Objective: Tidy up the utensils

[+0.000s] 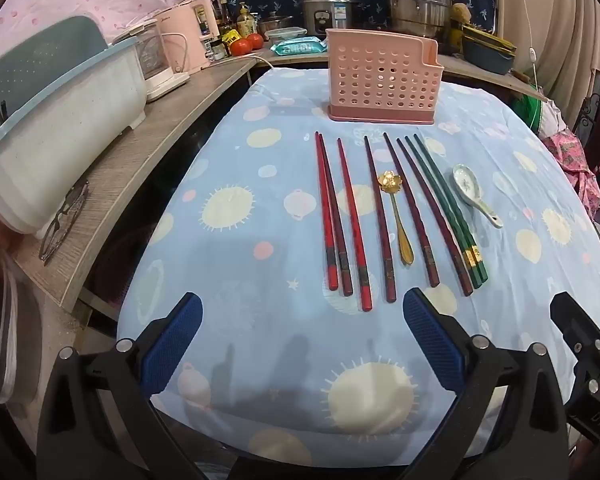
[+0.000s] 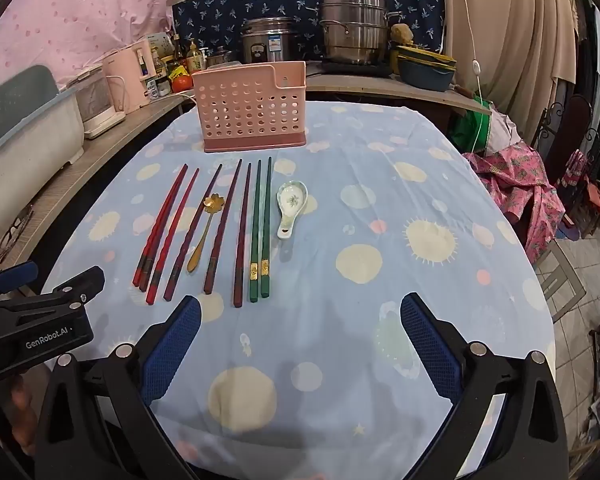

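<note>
A pink perforated utensil holder (image 1: 382,76) (image 2: 252,106) stands upright at the far side of the table. In front of it lie several red and dark-red chopsticks (image 1: 350,220) (image 2: 168,232), two green chopsticks (image 1: 448,208) (image 2: 260,228), a gold flower-shaped spoon (image 1: 396,216) (image 2: 204,228) and a white ceramic spoon (image 1: 474,192) (image 2: 290,204). My left gripper (image 1: 302,312) is open and empty, just short of the chopstick ends. My right gripper (image 2: 300,312) is open and empty, near the green chopsticks' ends. The left gripper also shows in the right wrist view (image 2: 48,284).
The table wears a blue patterned cloth (image 1: 260,240) (image 2: 380,240). A wooden shelf (image 1: 140,160) on the left holds a white-and-blue tub (image 1: 60,128), appliances and eyeglasses (image 1: 64,220). Pots (image 2: 352,32) stand behind. Pink fabric (image 2: 516,184) hangs at the right.
</note>
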